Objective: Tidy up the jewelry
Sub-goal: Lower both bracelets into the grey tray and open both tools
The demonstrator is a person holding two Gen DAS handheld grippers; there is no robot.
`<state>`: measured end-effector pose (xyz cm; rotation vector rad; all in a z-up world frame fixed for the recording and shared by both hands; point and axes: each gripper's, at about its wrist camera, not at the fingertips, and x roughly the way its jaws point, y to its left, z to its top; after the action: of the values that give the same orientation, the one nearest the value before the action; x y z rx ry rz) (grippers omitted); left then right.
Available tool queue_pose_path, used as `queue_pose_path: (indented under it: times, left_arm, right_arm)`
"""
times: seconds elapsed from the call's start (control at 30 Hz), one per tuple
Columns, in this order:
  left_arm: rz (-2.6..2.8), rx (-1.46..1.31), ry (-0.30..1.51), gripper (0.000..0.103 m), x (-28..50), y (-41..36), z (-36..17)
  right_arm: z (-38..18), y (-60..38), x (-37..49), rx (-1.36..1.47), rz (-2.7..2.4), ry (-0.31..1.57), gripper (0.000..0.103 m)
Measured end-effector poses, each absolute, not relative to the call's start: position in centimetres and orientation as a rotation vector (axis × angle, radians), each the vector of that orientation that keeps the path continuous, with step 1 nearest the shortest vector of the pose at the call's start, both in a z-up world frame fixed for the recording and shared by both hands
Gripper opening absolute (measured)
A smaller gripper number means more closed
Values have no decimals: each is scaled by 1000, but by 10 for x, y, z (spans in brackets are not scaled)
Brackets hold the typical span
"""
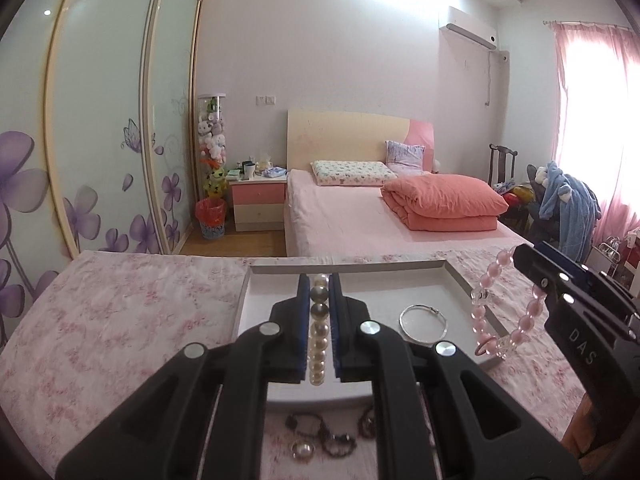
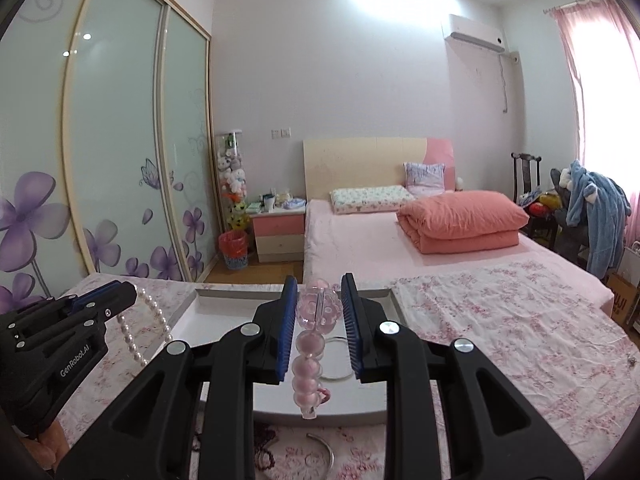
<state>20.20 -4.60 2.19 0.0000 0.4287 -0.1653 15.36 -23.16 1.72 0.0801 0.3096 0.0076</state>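
Note:
In the left wrist view my left gripper is shut on a pearl strand, held above a shallow white tray on the pink floral cloth. A silver bangle lies in the tray. At the right, my right gripper is shut on a pink bead bracelet that hangs over the tray's right rim. In the right wrist view the right gripper grips the pink bead bracelet by its large faceted bead. The left gripper is at the left, with the pearl strand dangling from it.
Loose dark bead bracelets and a ring lie on the cloth in front of the tray, as does another silver bangle. Beyond the table stand a bed with an orange quilt, a nightstand and sliding wardrobe doors.

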Motion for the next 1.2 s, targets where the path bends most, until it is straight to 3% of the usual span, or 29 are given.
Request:
queue_pose_path:
  times: [0.6, 0.67, 0.7, 0.73, 1.2]
  left_arm:
    - [-203, -37, 577, 11, 291, -52, -29]
    - [-199, -41, 585, 11, 295, -51, -31]
    - [-195, -46, 584, 12, 296, -50, -33]
    - [-191, -50, 589, 14, 299, -47, -35]
    - [-129, -81, 570, 22, 281, -20, -25]
  right_arm:
    - [-30, -238, 233, 164, 60, 517, 24]
    - [-30, -240, 232, 167, 47, 514, 30]
    - [-29, -239, 232, 172, 42, 511, 46]
    - [-28, -240, 231, 178, 38, 504, 56]
    - [-22, -244, 209, 143, 25, 497, 56]
